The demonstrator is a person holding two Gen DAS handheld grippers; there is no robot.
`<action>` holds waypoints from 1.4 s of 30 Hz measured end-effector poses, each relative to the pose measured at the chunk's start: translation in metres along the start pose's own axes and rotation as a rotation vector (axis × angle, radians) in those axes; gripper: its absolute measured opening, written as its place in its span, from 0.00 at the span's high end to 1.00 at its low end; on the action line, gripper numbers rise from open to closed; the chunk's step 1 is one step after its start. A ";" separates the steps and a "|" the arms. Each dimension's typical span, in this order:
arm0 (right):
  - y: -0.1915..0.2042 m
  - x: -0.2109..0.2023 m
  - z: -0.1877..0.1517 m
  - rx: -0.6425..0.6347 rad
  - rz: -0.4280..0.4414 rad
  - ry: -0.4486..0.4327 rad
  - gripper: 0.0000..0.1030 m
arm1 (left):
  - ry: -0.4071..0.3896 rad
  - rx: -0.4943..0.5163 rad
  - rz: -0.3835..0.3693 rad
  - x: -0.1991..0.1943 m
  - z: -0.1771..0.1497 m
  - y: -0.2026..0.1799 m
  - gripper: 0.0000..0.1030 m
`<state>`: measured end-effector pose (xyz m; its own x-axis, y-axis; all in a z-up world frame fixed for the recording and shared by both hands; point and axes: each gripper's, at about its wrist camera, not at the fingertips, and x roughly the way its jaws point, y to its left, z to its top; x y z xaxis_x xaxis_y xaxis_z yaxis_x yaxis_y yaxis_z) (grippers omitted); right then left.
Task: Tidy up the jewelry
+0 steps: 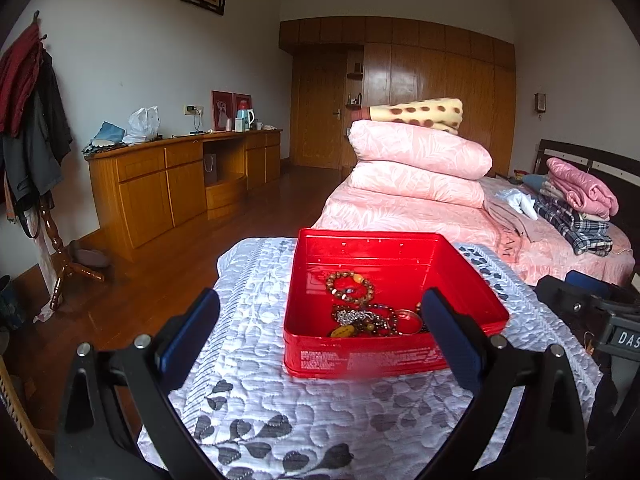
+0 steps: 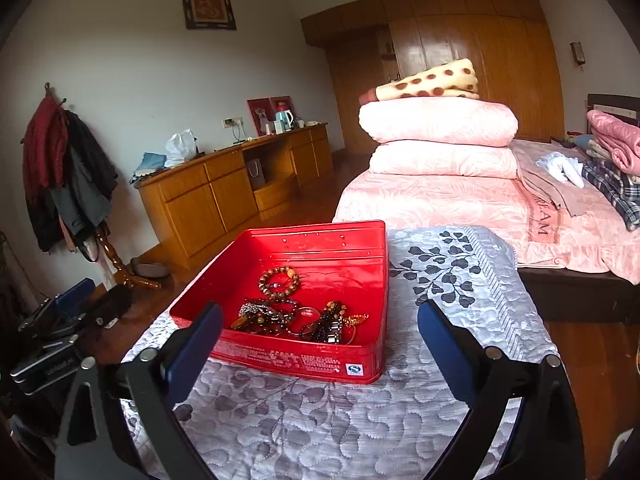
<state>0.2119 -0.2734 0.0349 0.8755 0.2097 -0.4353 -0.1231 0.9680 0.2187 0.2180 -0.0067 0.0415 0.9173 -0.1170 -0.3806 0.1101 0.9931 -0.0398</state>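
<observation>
Grippers are sitting lowest in both frames: the left gripper [image 1: 320,320] and right gripper [image 2: 320,334] are gaping wide, gripping nothing. Beyond them, a red tin [image 1: 362,360] is resting mid-frame on a quilted cloth [image 1: 280,420], holding a beaded bracelet [image 2: 279,279] and tangled jewelry [image 2: 304,320]. Pink bedding [image 1: 416,168] is lying farther back, upper right.

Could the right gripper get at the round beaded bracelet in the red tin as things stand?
Probably yes. The right gripper is open and empty, the red tin has no lid on, and the beaded bracelet lies apart from the tangled jewelry, nothing over it.
</observation>
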 end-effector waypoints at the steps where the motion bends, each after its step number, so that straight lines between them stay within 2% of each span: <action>1: 0.000 -0.002 -0.001 -0.001 0.004 -0.001 0.07 | -0.003 0.000 -0.001 -0.003 0.000 0.000 0.05; 12: 0.011 -0.030 0.003 -0.041 0.001 -0.058 0.07 | -0.043 0.022 -0.002 -0.031 0.001 -0.006 0.05; 23: 0.030 -0.075 0.001 -0.085 0.007 -0.189 0.07 | -0.143 0.030 -0.001 -0.075 0.003 -0.013 0.05; 42: 0.035 -0.097 -0.003 -0.106 0.012 -0.221 0.07 | -0.195 0.025 -0.007 -0.100 -0.003 -0.011 0.05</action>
<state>0.1212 -0.2591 0.0820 0.9534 0.1971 -0.2285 -0.1721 0.9772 0.1247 0.1241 -0.0055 0.0773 0.9731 -0.1247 -0.1938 0.1236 0.9922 -0.0179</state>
